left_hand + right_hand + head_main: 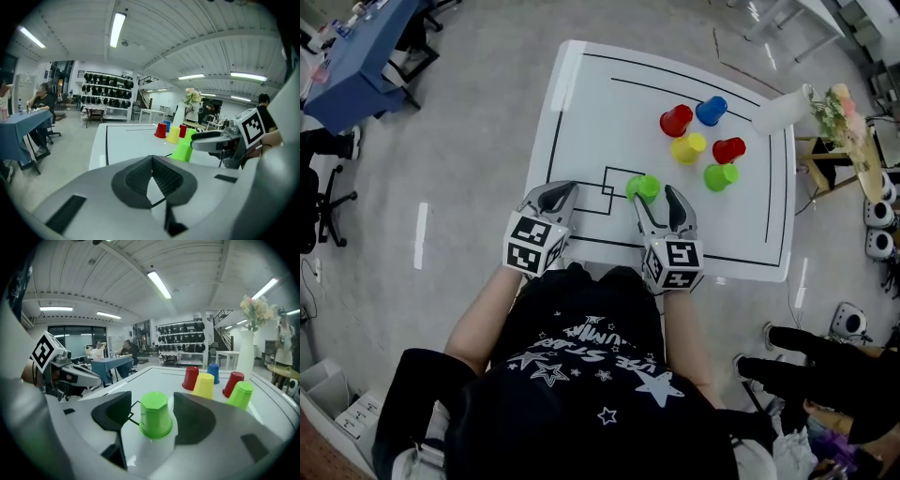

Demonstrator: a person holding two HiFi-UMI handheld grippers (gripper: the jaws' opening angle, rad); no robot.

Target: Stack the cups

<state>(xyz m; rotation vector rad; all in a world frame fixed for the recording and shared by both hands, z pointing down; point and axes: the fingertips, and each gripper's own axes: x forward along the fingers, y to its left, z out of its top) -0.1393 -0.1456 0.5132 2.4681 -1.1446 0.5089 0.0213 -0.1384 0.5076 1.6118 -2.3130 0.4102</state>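
Stock on the tabletop (609, 103): six cups, all mouth-down, none nested in another.

- Near green cup (643, 187): stands upright on its rim between the jaws of your right gripper (652, 194). The jaws are spread wide and released. The pads flank the cup without pressing it, with a sliver of gap on each side in the right gripper view.
- Red cup (676, 120), blue cup (711, 111), yellow cup (688, 148), second red cup (728, 150), far green cup (720, 175): a loose cluster ahead of the right gripper's tips and a little to its right. They stand near one another, each on its own patch of the tabletop. Whether any two rims touch cannot be told.
- Left gripper (555, 192): clenched, tips together, nothing between them. It hangs over the near edge of the tabletop, to the left of the right gripper, with every cup off to its right.

Progress, as a judgement: no stack is begun, so all of the stacking remains. The near green cup sits apart from the cluster and could serve as the first piece or the base. You have it framed but not grasped. Five further cups remain to be gathered onto one column.
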